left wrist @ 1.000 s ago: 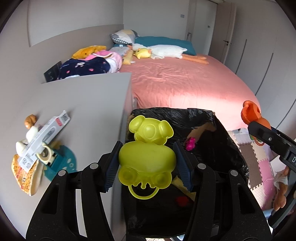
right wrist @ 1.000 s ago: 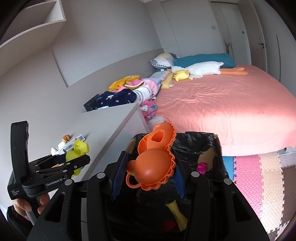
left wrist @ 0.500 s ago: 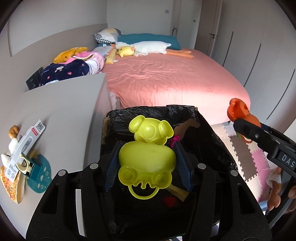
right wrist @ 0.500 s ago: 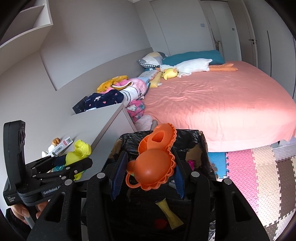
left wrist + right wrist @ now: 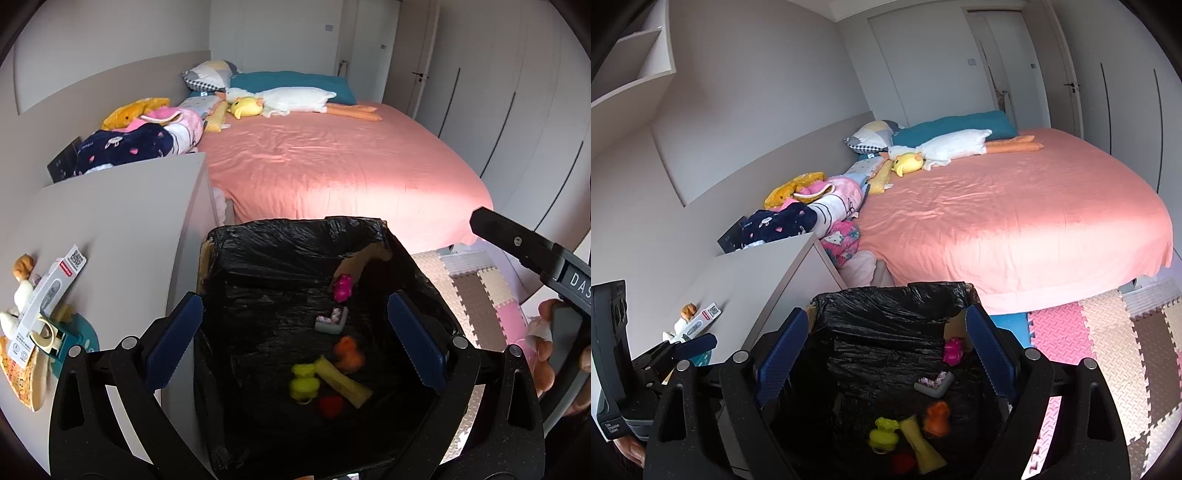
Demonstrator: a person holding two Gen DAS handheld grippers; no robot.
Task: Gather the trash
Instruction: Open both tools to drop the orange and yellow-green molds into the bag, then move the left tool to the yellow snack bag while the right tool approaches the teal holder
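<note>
A bedroom with a salmon-pink bed [image 5: 332,173] is lying beyond the black-lined trash bin [image 5: 295,236] beside your grey table [image 5: 110,221]. Both your left gripper [image 5: 295,336] and right gripper [image 5: 882,354] are hanging over the bin, jaws just opened wide and gripping nothing. The yellow-green plastic toy [image 5: 303,382] and orange plastic toy [image 5: 348,353] are lying on the bin's floor, their shapes hard to make out in the shadow.
</note>
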